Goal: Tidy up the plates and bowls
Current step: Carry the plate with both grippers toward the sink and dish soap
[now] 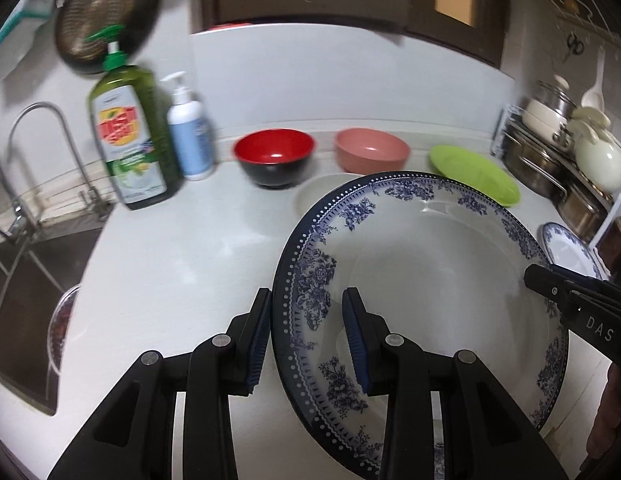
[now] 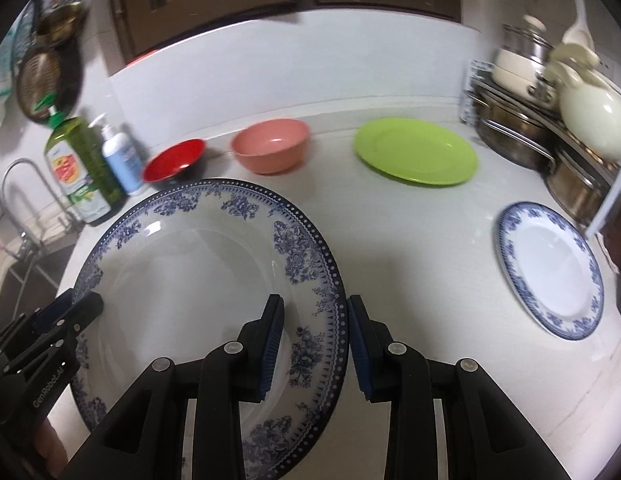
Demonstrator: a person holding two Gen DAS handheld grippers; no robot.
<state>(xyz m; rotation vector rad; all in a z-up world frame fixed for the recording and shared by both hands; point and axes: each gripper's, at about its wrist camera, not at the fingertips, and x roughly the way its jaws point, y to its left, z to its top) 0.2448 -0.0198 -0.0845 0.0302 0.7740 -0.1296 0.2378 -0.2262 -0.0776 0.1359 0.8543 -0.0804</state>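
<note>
The left gripper [image 1: 306, 340] and right gripper [image 2: 312, 346] both straddle the big plate's [image 2: 198, 264] rim, jaws apart. A small plate [image 2: 550, 270] lies nearby.

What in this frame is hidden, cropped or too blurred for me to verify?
- Left wrist view: white dish behind the large blue-patterned plate, mostly covered by it; type unclear.
- Left wrist view: small blue-patterned plate, partly hidden by the large plate and the right gripper.
- Both views: dish soap bottle label, motion-blurred.
- Both views: whether the pads actually clamp the large plate's rim.
</note>
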